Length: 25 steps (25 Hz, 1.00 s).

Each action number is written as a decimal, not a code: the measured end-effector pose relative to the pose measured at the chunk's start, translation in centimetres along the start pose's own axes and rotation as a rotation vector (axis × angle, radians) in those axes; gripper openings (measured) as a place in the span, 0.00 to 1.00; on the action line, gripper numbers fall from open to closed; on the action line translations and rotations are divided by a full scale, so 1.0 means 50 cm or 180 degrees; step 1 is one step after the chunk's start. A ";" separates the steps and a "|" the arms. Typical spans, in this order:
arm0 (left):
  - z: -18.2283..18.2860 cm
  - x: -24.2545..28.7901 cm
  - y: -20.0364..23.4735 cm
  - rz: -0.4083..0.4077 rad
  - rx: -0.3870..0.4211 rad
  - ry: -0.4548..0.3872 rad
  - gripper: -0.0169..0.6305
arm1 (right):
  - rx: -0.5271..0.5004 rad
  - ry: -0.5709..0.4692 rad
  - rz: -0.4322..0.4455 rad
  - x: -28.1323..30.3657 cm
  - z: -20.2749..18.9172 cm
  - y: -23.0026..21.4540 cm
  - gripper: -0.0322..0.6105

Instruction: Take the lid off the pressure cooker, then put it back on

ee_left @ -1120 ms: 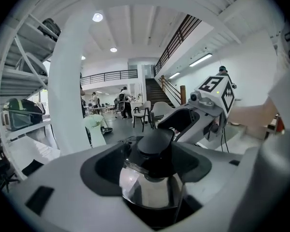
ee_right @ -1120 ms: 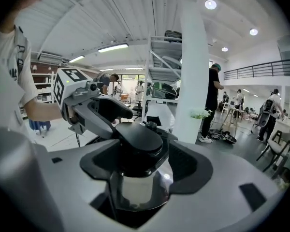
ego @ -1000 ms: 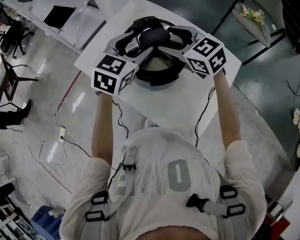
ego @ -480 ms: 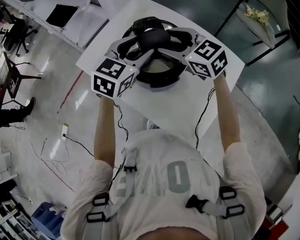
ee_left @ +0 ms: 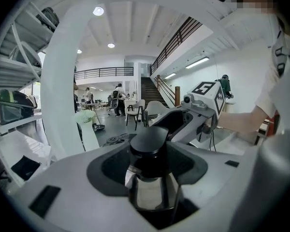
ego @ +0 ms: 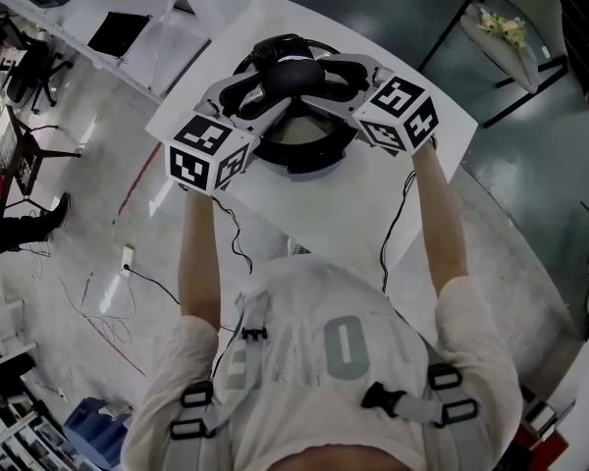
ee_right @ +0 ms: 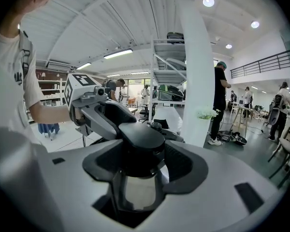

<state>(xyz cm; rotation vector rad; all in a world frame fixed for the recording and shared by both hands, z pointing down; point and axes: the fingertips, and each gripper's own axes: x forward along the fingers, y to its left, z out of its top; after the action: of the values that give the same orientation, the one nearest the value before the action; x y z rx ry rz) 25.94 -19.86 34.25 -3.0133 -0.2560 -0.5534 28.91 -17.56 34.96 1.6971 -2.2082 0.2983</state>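
While left gripper [ego: 273, 88] and right gripper [ego: 322, 84], fingers just closing, seemingly clamp the lid handle [ego: 294, 69], each faces the other.

Bright ceiling lamps [ee_right: 208, 2] light the scene evenly, the white table [ego: 344, 189] glares softly, and both gripper views bend strongly toward dark, vignetted edges.

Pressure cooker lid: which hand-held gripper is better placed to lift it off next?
Neither alone: left hand-held gripper and right hand-held gripper have both just been closing and now clamp the black knob of the lid from opposite sides, so lifting together looks best.
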 end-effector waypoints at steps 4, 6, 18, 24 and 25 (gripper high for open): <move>0.000 0.001 0.003 -0.0099 -0.0052 0.0016 0.40 | -0.0032 0.0001 0.0000 0.000 -0.001 -0.002 0.47; 0.000 -0.003 0.005 -0.0016 -0.0011 0.0052 0.40 | -0.0083 0.0066 -0.0006 -0.002 -0.002 -0.001 0.44; 0.003 -0.006 0.001 0.0171 0.0162 0.0238 0.37 | -0.0309 0.0255 -0.0035 -0.014 -0.009 -0.005 0.40; -0.008 -0.008 0.001 0.0152 -0.0005 0.0276 0.37 | -0.0232 0.0267 0.0572 0.023 -0.014 0.001 0.48; -0.008 -0.008 0.001 0.0146 -0.0056 0.0290 0.37 | -0.0233 0.0294 0.0629 0.025 -0.014 0.002 0.48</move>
<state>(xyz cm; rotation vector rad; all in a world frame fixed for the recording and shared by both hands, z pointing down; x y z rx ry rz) 25.45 -20.02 34.48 -2.9922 -0.1771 -0.6899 28.61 -18.38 36.07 1.4017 -2.2918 0.3330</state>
